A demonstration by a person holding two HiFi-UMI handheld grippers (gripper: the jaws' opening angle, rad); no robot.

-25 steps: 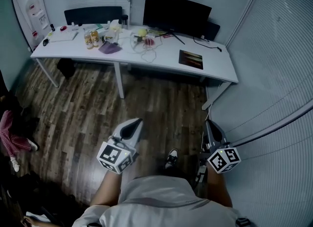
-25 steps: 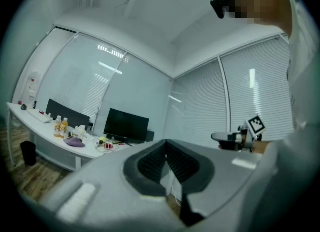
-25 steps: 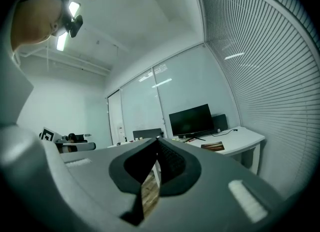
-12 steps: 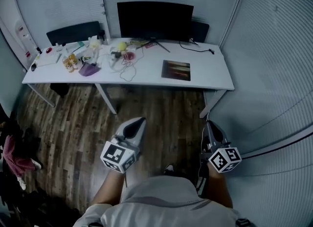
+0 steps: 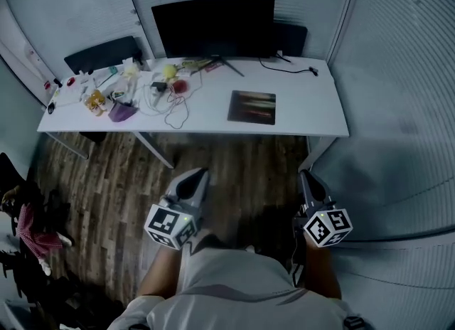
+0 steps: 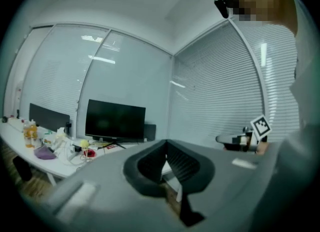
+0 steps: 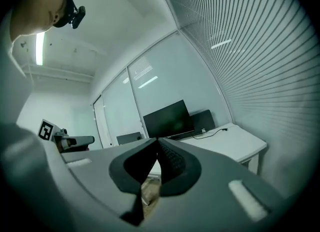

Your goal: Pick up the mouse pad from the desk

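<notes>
Mouse pad [image 5: 252, 107], a dark rectangle with faint stripes, lies flat on the white desk [image 5: 316, 108] in the upper middle of the head view, a little right of centre, below the monitor [image 5: 213, 27] and near the desk's front edge, with bare desktop on all its sides. The left gripper [image 5: 197, 175] and right gripper [image 5: 306, 176] sit in the lower half of that frame, held level and side by side on bare forearms, both pointing up the frame toward the desk and well apart from it. In each gripper view the two jaws meet at their tips with nothing between them. Each gripper carries a cube [image 5: 170, 225] with black-and-white square markers. No words can be made out on the pad, the monitor or the small cans at the desk's left end; they are too small. Wood floor [image 5: 242, 154] fills the space between the grippers and the desk's front edge. The blinds [image 5: 402, 101] curve down the right side of the frame, close beside the right gripper and the desk's right end. Clutter [image 5: 131, 94] crowds the desk's left part, well apart from the pad, and a dark cable [image 5: 288, 65] runs above and right of the pad
</notes>
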